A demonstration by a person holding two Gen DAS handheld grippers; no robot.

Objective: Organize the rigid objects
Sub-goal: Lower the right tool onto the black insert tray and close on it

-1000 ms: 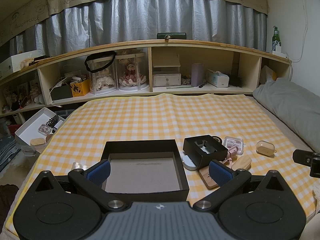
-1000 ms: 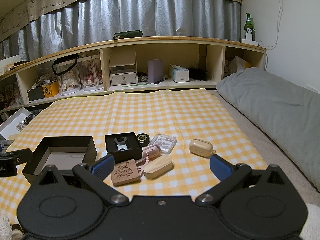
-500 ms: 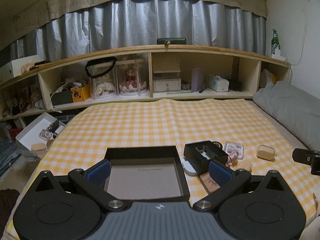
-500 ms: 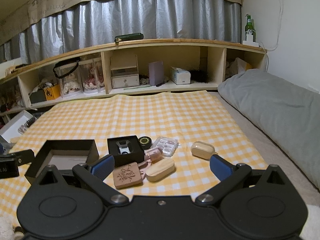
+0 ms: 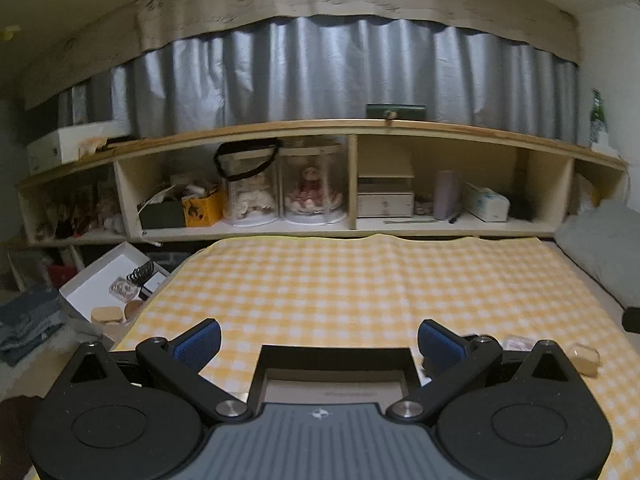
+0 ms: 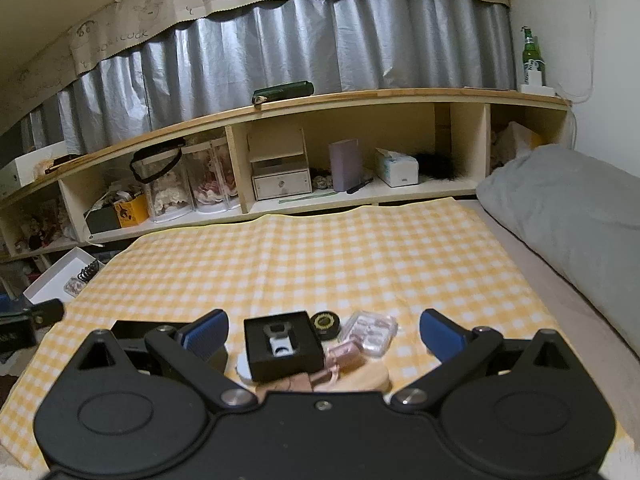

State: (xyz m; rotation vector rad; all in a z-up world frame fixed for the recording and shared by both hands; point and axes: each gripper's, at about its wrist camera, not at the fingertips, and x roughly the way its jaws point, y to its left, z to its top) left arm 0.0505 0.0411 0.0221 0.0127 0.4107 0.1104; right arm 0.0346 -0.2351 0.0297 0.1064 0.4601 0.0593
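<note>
Hovering above the near end of the yellow checked cloth (image 6: 340, 256), both grippers are carrying nothing. The left gripper (image 5: 319, 338) is spread wide and released, its blue pads (image 5: 198, 340) framing the far wall of the large black box (image 5: 335, 354), which is sitting open and seemingly empty. The right gripper (image 6: 323, 326) is likewise splayed and released, looking down over the pile of rigid items gathered just to the right of that large black box.

Taking the large black box as the landmark: the small black box with the bottle opener (image 6: 283, 344) is lying nearest to it on its right; the round black tin (image 6: 326, 322) is resting just behind that small box; the clear plastic case (image 6: 370, 330) is sitting further right; the pink keychain piece (image 6: 344, 352) and the pale wooden case (image 6: 370, 378) are lying nearer the camera, partly hidden by the gripper body. A beige earbud case (image 5: 585, 359) is lying furthest right, well apart from the rest.

The items are crowding one another, so a closing grip is likely to be catching two at once or nudging a neighbour aside. The soft cloth may be bunching under a pressing finger. The rounded wooden case looks smooth and could be slipping out of the pads.
</note>
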